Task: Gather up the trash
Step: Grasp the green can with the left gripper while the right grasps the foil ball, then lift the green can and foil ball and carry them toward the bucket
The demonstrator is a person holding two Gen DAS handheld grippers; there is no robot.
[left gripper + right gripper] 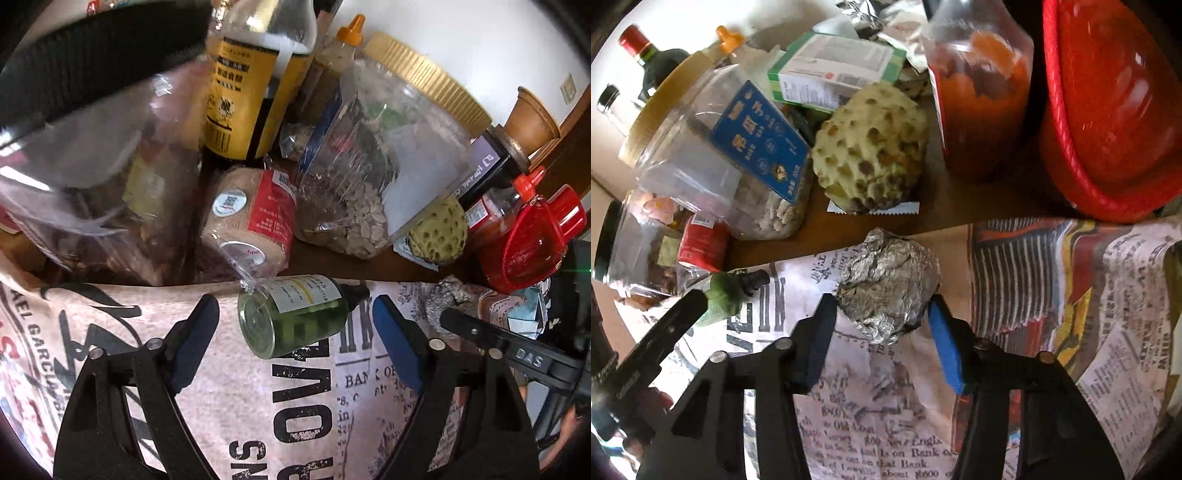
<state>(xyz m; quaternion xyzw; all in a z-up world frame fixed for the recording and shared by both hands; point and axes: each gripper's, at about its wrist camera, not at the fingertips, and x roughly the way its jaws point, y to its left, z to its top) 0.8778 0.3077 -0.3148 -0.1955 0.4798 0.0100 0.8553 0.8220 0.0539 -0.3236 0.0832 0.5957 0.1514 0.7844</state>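
A small green glass bottle with a black cap lies on its side on the newspaper-print cloth. My left gripper stands open around it, its blue pads well clear on both sides. A crumpled foil ball rests on the same cloth in the right wrist view. My right gripper has both pads against the ball's sides. The foil ball and one right finger also show at the right of the left wrist view. The green bottle appears at the left of the right wrist view.
Crowded behind the cloth stand a clear jar with a gold lid, a yellow-labelled bottle, a wrapped roll, a lotus seed pod, a sauce jar, a red lidded container and a green-white box.
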